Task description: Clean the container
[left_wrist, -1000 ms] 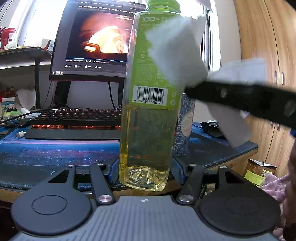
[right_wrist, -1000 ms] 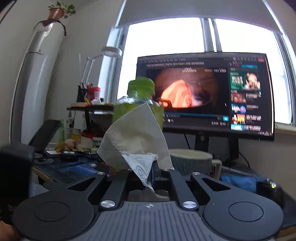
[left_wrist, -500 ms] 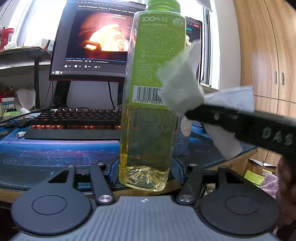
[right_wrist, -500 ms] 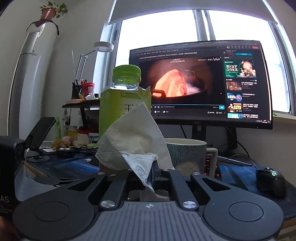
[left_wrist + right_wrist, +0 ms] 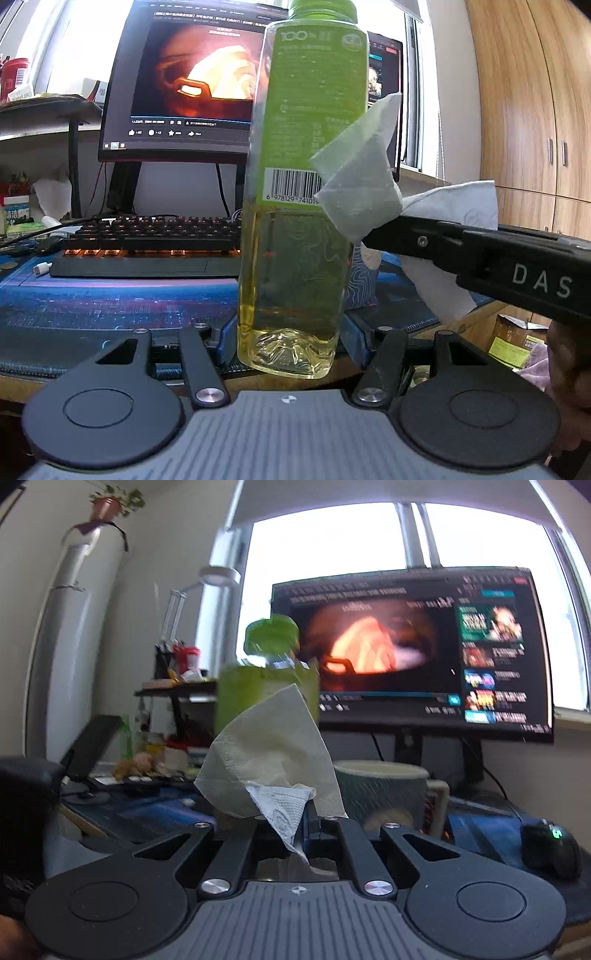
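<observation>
upright in the left gripper [image 5: 288,332], pinched low on its body between two blue fingertips [image 5: 356,343]: a clear plastic bottle [image 5: 295,221] with green label and green cap, roughly half full of yellow liquid. held just above the near edge of the desk [image 5: 110,295], cap cut off by the top of the left wrist view, barcode partly covered. pressed against the label's right side, at barcode height: a folded white paper towel [image 5: 360,184], one corner sticking up, the rest trailing back behind a black gripper finger lettered "das".

in the right wrist view, same paper towel [image 5: 269,760] clamped in the right gripper [image 5: 295,823], jaws closed down tight on the crumpled tail; fingertips themselves mostly buried under the paper. bottle [image 5: 266,672] seen beyond the towel, blurred, only cap and upper label showing, lower body fully hidden.

behind the bottle, partly blocked by it: a monitor [image 5: 184,92] playing a video, screen text too small to read. below it a backlit keyboard [image 5: 147,240] on a blue desk mat. patterned mug [image 5: 384,790] just right of the towel in the right wrist view, only a sliver of it visible behind the bottle from the left. black mouse [image 5: 550,845] at far right, soft with blur. left shelf clutter too smeared to identify. wooden cabinet [image 5: 535,92] along the right edge of the left wrist view.
</observation>
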`<state>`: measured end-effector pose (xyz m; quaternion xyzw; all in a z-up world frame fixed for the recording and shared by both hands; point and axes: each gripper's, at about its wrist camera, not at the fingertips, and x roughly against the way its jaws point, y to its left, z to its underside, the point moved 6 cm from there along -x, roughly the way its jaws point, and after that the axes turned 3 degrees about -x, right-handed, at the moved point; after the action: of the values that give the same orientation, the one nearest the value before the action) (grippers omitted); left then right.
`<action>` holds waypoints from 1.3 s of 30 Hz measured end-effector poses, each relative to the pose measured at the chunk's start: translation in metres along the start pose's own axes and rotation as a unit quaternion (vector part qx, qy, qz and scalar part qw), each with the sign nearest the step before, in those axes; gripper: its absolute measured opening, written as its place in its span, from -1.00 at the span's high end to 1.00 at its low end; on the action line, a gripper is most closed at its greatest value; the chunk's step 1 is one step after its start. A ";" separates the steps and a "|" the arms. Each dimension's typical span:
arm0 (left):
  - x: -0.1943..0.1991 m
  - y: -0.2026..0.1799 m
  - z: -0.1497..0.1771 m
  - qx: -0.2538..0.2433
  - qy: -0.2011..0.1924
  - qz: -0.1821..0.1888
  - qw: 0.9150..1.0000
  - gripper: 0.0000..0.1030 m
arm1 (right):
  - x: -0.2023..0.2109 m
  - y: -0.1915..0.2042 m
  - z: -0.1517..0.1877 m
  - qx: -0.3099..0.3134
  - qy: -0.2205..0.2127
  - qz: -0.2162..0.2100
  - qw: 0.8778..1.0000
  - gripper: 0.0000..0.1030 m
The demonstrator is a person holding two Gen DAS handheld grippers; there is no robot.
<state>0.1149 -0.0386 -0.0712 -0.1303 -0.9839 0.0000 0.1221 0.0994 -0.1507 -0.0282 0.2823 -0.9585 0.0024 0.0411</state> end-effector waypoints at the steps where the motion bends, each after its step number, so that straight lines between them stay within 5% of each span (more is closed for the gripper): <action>1: 0.000 0.000 0.000 0.001 0.000 0.000 1.000 -0.19 | -0.001 -0.003 0.002 -0.002 0.003 0.003 1.000 0.88; 10: 0.001 0.000 0.000 0.004 0.000 0.002 1.000 -0.19 | 0.012 0.015 -0.012 0.014 -0.024 -0.022 0.999 0.88; 39: 0.000 0.000 0.000 0.000 -0.001 0.002 1.000 -0.19 | 0.000 0.000 0.002 -0.010 -0.001 -0.008 1.000 0.88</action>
<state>0.1143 -0.0386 -0.0716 -0.1326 -0.9838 0.0009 0.1208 0.0989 -0.1511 -0.0300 0.2896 -0.9561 -0.0074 0.0432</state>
